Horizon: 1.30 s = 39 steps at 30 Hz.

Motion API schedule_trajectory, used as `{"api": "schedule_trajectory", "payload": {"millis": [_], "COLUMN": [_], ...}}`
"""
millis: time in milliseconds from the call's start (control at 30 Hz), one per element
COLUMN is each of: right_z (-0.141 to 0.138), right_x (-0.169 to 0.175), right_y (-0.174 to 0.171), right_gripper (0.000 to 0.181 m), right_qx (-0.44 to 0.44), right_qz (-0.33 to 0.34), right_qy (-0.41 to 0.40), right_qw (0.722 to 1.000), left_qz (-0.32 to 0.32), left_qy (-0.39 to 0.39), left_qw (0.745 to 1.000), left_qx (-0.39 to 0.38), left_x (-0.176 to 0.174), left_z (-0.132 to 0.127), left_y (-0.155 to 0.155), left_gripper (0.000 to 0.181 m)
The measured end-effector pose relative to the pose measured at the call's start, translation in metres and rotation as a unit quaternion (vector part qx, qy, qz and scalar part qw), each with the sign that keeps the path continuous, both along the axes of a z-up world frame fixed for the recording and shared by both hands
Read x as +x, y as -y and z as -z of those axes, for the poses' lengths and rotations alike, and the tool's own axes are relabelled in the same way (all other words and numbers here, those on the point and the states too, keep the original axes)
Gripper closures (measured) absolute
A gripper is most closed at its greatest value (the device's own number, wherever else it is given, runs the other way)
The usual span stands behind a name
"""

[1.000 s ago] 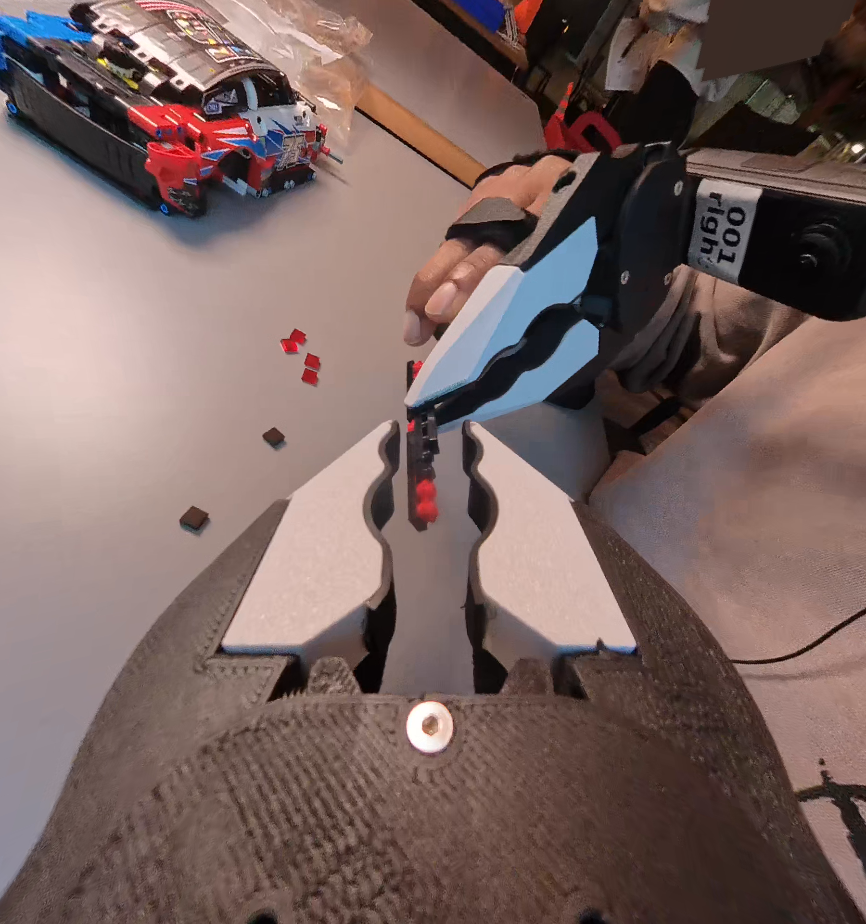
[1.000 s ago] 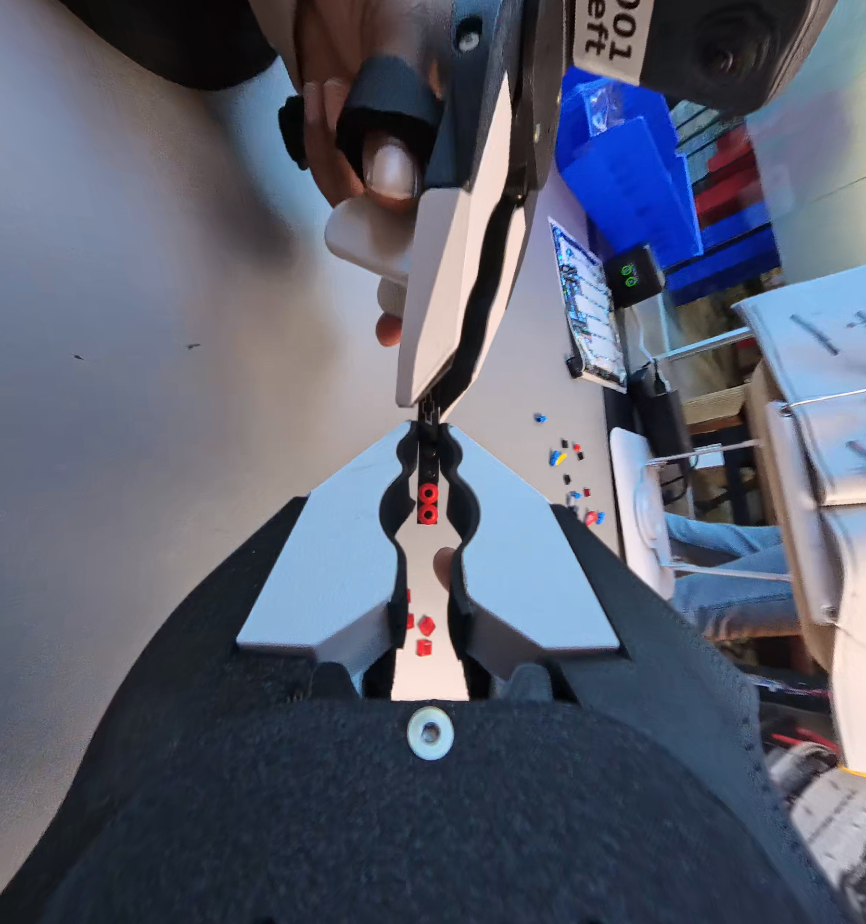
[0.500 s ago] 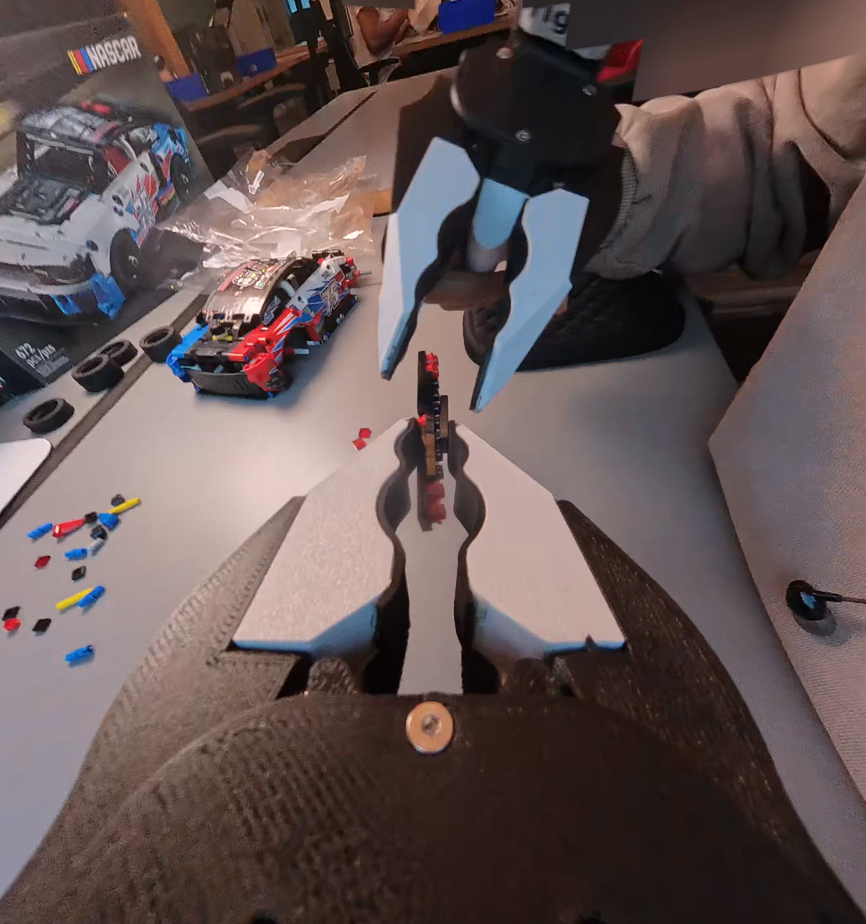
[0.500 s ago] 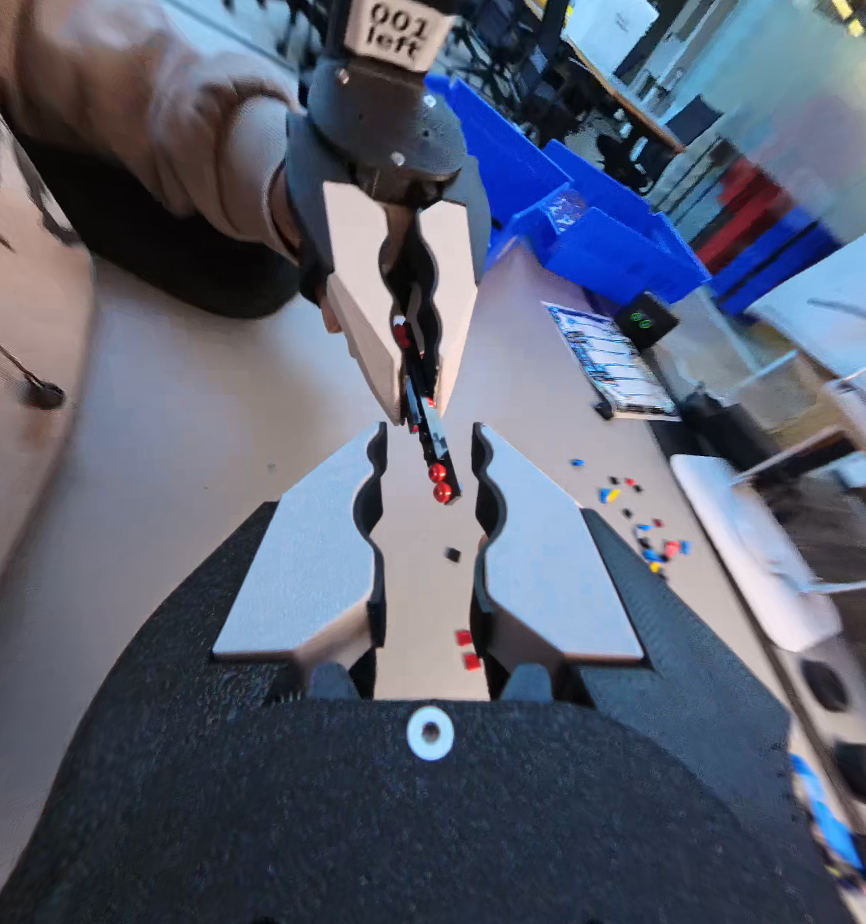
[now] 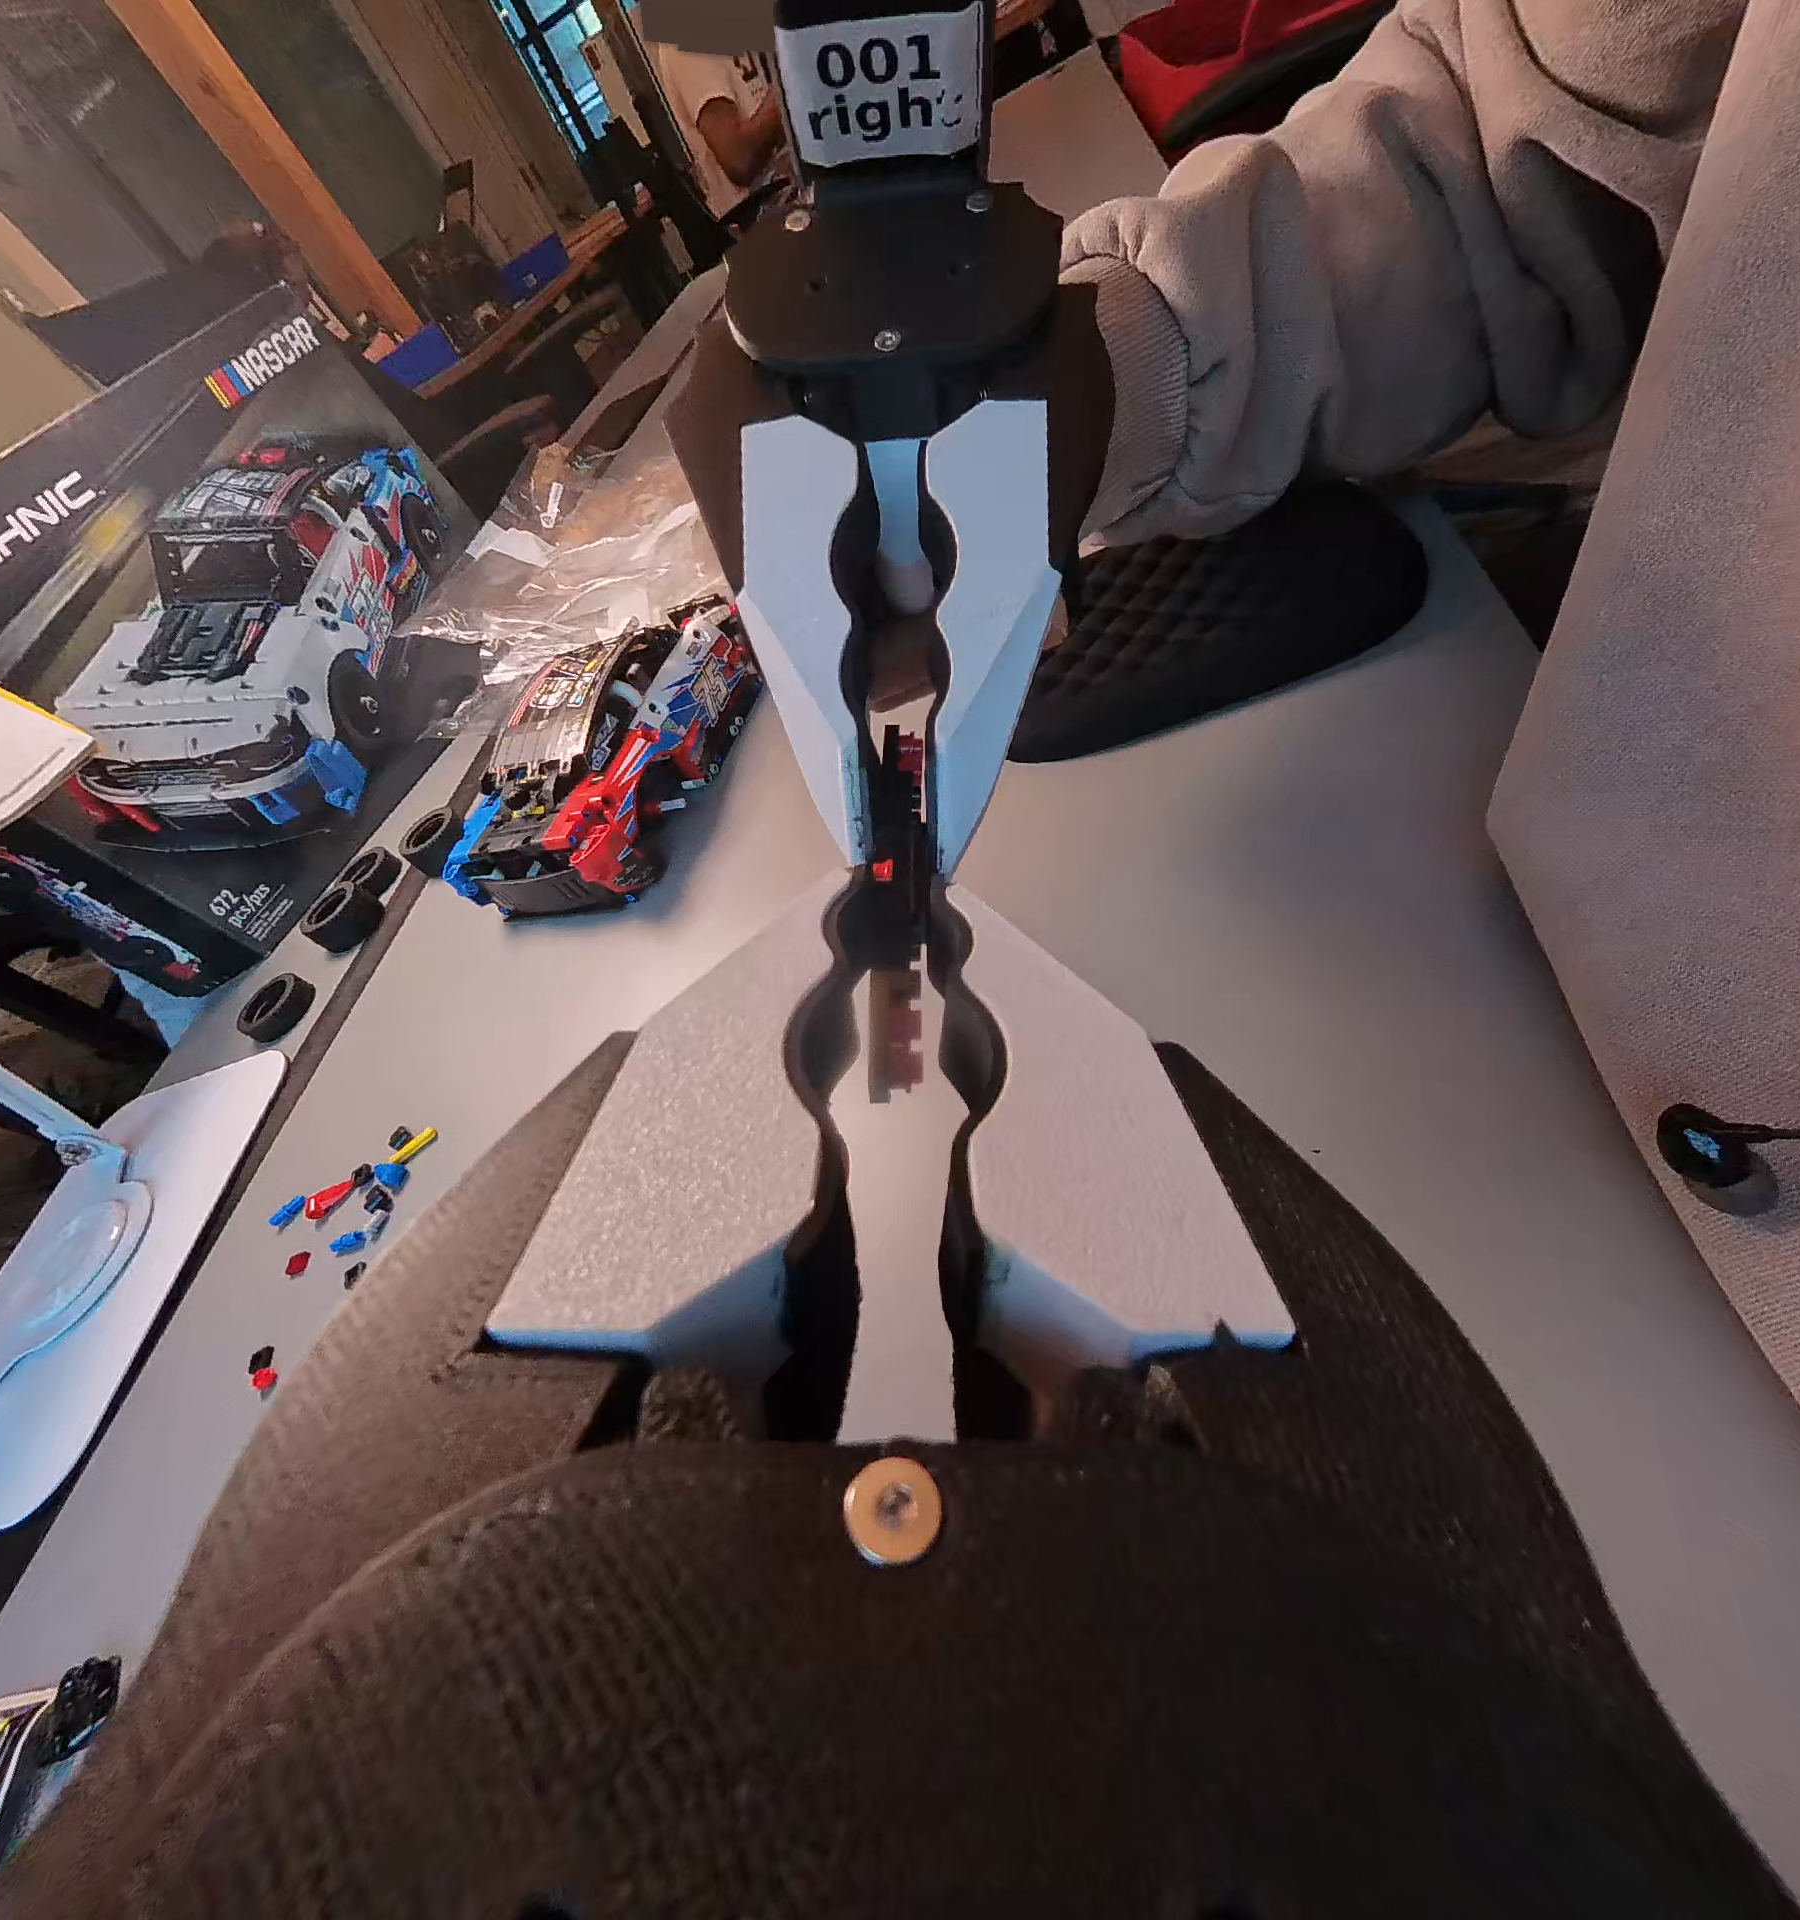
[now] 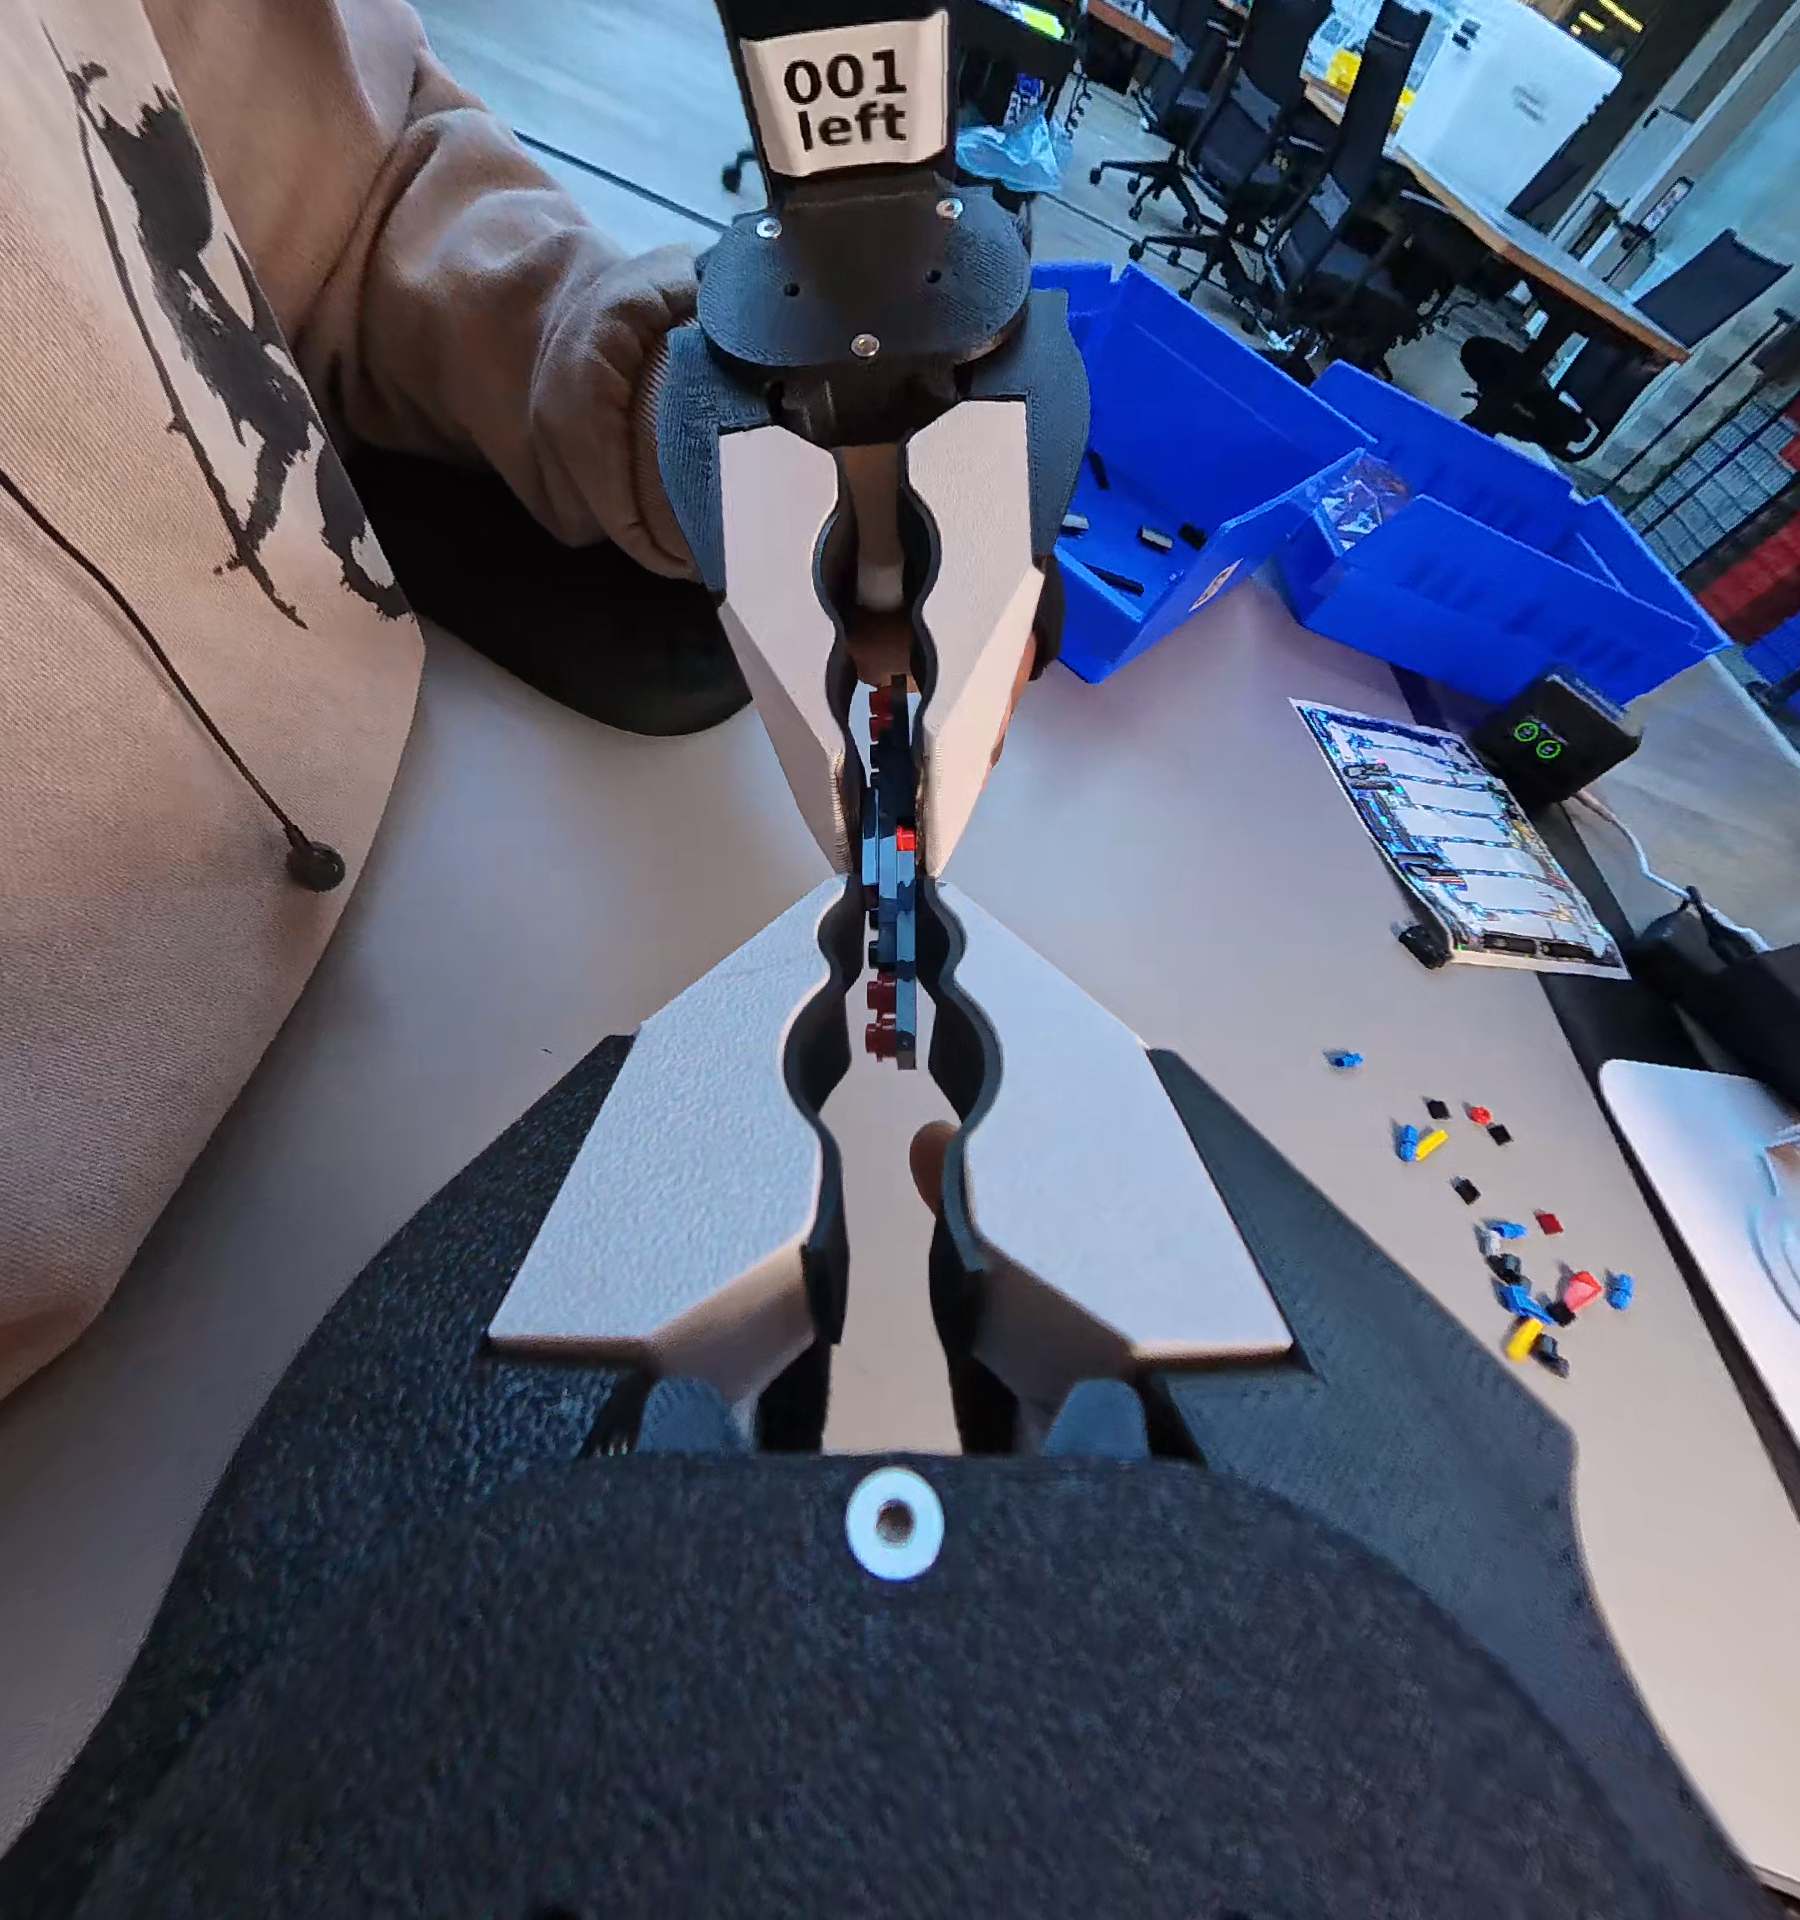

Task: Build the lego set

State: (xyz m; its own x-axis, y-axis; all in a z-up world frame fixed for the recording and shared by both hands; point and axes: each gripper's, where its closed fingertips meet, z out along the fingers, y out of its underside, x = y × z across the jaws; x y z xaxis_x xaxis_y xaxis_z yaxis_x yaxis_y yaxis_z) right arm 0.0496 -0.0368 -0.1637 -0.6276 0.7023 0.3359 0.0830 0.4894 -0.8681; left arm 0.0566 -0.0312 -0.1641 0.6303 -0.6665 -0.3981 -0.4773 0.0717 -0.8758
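A thin black lego plate with red studs (image 5: 891, 966) is held edge-on above the grey table (image 5: 1239, 935). My left gripper (image 5: 891, 894) is shut on its near end. My right gripper (image 5: 901, 857) comes from the far side, tip to tip with the left, and is shut on the far end. In the right wrist view the same plate (image 6: 896, 935) runs between my right gripper (image 6: 888, 894) and the left gripper (image 6: 880, 852). Both pairs of pads press on it.
A partly built red, blue and black lego car (image 5: 605, 769) stands at the left with loose tyres (image 5: 345, 914), the set's box (image 5: 200, 582) and small loose pieces (image 5: 356, 1205). Blue bins (image 6: 1395, 540), a sticker sheet (image 6: 1457, 831) and more loose pieces (image 6: 1519, 1247) lie to the right. Left and right tips are no more than a few centimetres apart.
A second ago the right gripper held the plate and the left stood open around it. The left then shut on it, the right opened, and now the right has shut on it again.
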Motion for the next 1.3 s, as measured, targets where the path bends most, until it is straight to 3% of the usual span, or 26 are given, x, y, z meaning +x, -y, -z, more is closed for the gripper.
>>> {"api": "schedule_trajectory", "payload": {"millis": [200,400,633,833,1033,1133,1233,1300], "right_z": [0.003,0.004,0.008,0.020,0.036,0.042,0.044,0.042], "right_x": [-0.001,-0.006,-0.006,-0.014,-0.021,-0.023,-0.020,-0.019], "right_y": [0.001,-0.008,-0.013,-0.022,-0.029,-0.028,-0.026,-0.029], "right_gripper": [0.175,0.174,0.174,0.171,0.160,0.173,0.174,0.175], "right_qx": [0.001,-0.079,-0.117,-0.119,0.014,0.042,-0.002,-0.058], "right_qz": [-0.001,0.010,0.003,0.023,0.048,0.049,0.035,0.031], "right_qy": [-0.011,0.009,0.027,0.039,-0.003,-0.014,0.014,0.039], "right_qw": [1.000,0.997,0.993,0.992,0.999,0.998,0.999,0.997], "left_qz": [0.011,-0.005,0.001,0.006,0.007,-0.001,0.011,0.007], "left_qy": [0.015,0.032,0.100,0.254,0.392,0.420,0.429,0.390], "left_qw": [1.000,0.999,0.993,0.945,0.858,0.834,0.826,0.857], "left_qx": [-0.013,-0.003,-0.066,-0.208,-0.333,-0.358,-0.366,-0.337], "left_x": [-0.001,-0.011,-0.015,-0.022,-0.026,-0.025,-0.023,-0.023], "left_z": [0.004,0.000,0.003,0.017,0.032,0.038,0.039,0.039], "left_y": [0.001,-0.003,-0.004,-0.012,-0.017,-0.020,-0.019,-0.019], "left_gripper": [0.173,0.165,0.173,0.174,0.174,0.174,0.173,0.170]}}
